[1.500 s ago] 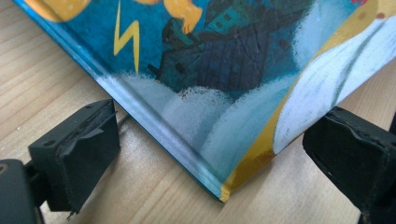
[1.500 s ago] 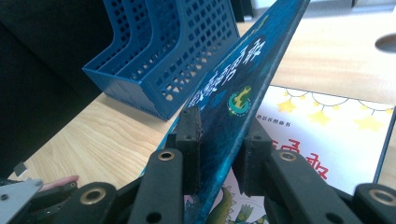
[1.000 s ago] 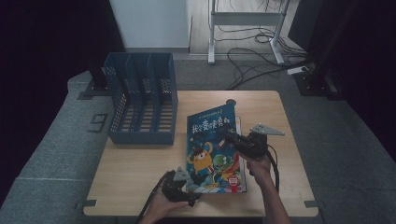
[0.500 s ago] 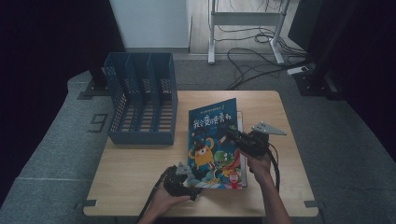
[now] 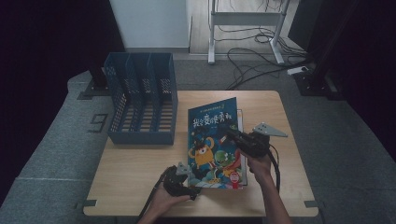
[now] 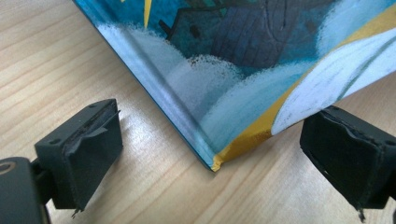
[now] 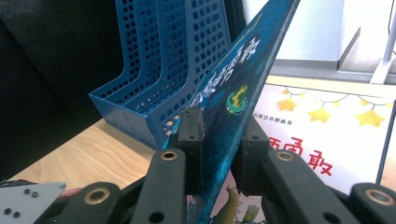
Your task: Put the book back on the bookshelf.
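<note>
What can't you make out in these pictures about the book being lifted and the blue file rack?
- Book under the lifted book: right gripper view, its left part is covered by the lifted book; cut off at the right edge.
- Blue file rack slots: high view, the dividers hide the bottoms.
- Lifted book's cover: left gripper view, cropped to one corner.
- Left gripper: high view, too small to read the jaws.

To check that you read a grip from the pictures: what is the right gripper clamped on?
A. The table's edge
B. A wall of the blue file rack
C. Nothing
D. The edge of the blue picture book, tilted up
D: in the right gripper view the right gripper pinches the raised blue picture book between both pads.
</note>
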Available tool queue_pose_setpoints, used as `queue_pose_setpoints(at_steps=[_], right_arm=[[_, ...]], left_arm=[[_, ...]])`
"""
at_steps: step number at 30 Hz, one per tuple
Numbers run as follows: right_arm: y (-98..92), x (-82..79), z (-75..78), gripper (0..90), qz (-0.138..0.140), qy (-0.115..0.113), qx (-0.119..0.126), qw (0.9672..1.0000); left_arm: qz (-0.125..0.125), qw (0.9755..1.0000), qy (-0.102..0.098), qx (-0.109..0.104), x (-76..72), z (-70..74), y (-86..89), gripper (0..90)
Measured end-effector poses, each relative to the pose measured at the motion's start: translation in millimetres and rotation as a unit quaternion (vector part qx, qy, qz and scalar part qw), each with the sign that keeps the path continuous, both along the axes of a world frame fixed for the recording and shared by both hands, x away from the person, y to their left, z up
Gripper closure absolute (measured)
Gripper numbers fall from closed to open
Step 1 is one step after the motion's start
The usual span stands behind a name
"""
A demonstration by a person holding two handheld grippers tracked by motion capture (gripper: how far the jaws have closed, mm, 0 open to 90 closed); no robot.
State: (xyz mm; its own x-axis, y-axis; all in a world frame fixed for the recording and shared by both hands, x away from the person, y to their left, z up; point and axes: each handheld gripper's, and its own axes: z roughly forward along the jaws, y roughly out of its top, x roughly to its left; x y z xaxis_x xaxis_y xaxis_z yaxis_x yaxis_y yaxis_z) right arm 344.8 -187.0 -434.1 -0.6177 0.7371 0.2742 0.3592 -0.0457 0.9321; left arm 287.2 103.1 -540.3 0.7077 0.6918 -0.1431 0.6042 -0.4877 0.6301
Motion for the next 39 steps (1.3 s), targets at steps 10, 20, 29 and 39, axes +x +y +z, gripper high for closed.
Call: queue_pose_setpoints(at_steps=[10, 20, 29, 39], right_arm=[[1.8, -1.2, 6.6, 75.2, -0.006, -0.016, -0.004, 0.9998], [1.6, -7.2, 11.7, 75.3, -0.003, -0.030, -0.015, 0.9994], [6.4, -1.1, 19.2, 76.1, -0.001, -0.039, -0.026, 0.9989], [3.3, -10.2, 15.5, 76.6, 0.013, -0.057, -0.014, 0.9982]], left_arm=[[0.005, 1.0000, -0.004, 0.003, 9.1, -0.6, 1.1, 4.8], [0.008, 0.9999, 0.001, 0.011, 17.1, 0.2, 0.2, 2.7], [0.019, 0.9997, 0.000, 0.012, 25.2, 0.3, 1.9, 3.3], [0.016, 0.9989, -0.020, 0.040, 16.7, -1.5, -3.4, 3.5]])
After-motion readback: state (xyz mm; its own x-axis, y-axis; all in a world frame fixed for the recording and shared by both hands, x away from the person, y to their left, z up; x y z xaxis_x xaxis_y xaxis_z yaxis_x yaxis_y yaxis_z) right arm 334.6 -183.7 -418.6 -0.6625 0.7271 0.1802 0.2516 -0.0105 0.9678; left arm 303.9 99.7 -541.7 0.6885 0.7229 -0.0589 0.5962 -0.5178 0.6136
